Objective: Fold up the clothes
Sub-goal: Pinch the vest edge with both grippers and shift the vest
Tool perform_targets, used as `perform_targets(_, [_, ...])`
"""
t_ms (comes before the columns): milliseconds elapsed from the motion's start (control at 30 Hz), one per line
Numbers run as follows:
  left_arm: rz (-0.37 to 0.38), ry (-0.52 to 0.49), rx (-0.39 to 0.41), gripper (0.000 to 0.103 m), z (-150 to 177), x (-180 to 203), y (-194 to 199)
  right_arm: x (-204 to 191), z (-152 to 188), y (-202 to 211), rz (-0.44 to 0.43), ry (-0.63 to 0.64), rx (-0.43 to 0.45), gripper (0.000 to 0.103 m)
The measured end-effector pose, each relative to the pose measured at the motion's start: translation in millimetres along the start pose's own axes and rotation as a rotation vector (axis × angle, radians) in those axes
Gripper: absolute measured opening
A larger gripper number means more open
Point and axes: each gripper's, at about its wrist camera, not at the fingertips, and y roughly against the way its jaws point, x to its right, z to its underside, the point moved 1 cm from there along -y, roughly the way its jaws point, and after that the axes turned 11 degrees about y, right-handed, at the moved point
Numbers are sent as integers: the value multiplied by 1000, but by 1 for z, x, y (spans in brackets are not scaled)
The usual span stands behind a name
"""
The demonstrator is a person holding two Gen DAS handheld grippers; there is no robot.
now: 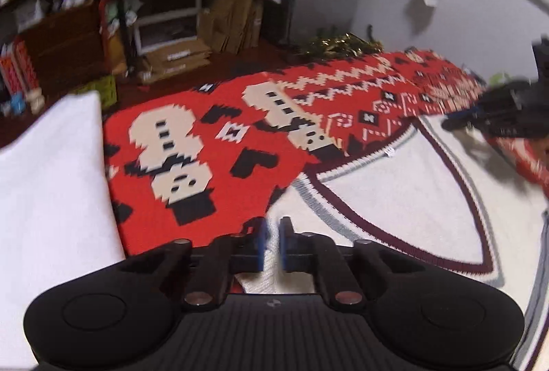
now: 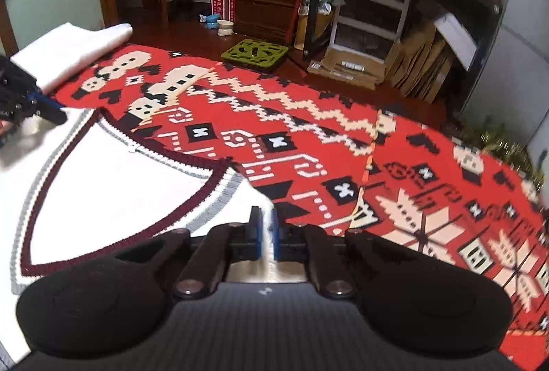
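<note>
Cream V-neck sweater (image 1: 394, 199) flat on red rug (image 1: 192, 144); left gripper (image 1: 272, 244) and right gripper (image 2: 266, 235) each clamp shoulder cloth, neckline at 12 o'clock between them.

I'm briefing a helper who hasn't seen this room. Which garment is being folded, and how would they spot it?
Find the big red patterned blanket spread over the floor. On its near edge lies a cream knit sweater, each claw closed on a shoulder. Its deep V-neck trimmed in maroon and grey stripes sets it apart from the plain white folded cloth beside it.
</note>
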Motion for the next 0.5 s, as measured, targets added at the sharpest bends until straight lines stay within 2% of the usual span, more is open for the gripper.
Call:
perform_targets(133, [-11, -26, 14, 4, -6, 4, 0, 4, -7, -1, 34, -35, 10, 3])
perform_targets(233, [-46, -26, 43, 5, -20, 3, -2, 11, -15, -3, 74, -57, 10, 3])
perform_targets(333, [-86, -27, 33, 5, -31, 3, -11, 17, -25, -9, 98, -76, -5, 4])
perform_targets(433, [-186, -43, 30, 11, -34, 5, -20, 18, -31, -17, 108, -83, -30, 6])
perform_targets(467, [-186, -31, 37, 22, -34, 3, -17, 18, -31, -16, 117, -85, -30, 11])
perform_targets(500, [-177, -14, 44, 38, -34, 1, -14, 19, -31, -14, 129, -88, -25, 17])
